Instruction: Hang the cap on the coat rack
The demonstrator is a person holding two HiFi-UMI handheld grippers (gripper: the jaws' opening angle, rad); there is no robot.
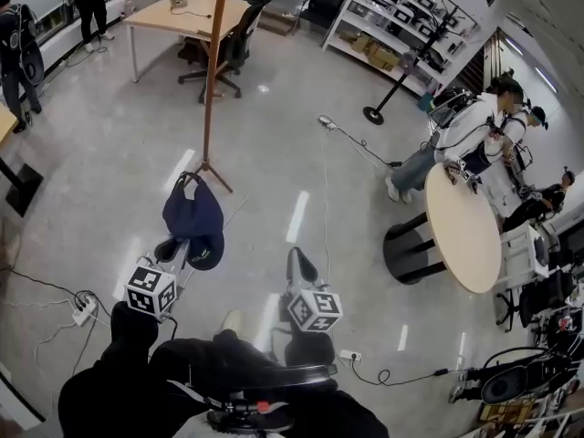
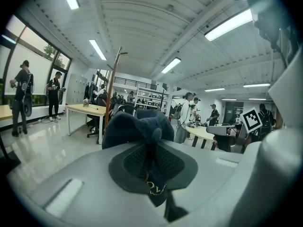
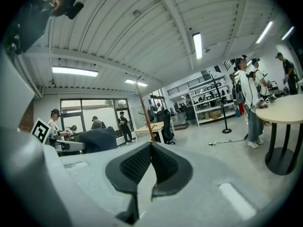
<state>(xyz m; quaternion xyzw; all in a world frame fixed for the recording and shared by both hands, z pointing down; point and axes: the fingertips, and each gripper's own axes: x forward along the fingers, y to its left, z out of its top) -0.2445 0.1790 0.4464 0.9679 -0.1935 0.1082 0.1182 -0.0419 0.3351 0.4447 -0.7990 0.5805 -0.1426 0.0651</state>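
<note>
A navy cap (image 1: 192,213) hangs from my left gripper (image 1: 185,245), whose jaws are shut on its fabric. In the left gripper view the cap (image 2: 137,126) bulges just beyond the closed pads (image 2: 163,162). The coat rack (image 1: 212,71), a thin brown pole on spread feet, stands on the floor beyond the cap and apart from it. It shows behind the cap as the coat rack (image 2: 113,84) with a short peg near its top. My right gripper (image 1: 299,261) is to the right, lower, shut and empty (image 3: 151,146). From there the cap (image 3: 97,138) is at the left.
A round wooden table (image 1: 461,231) stands at the right with people beside it. A desk (image 1: 182,12) and an office chair (image 1: 233,48) stand behind the rack. A power strip (image 1: 84,310) and cables lie at the left. A black-based stand (image 1: 374,114) is further off.
</note>
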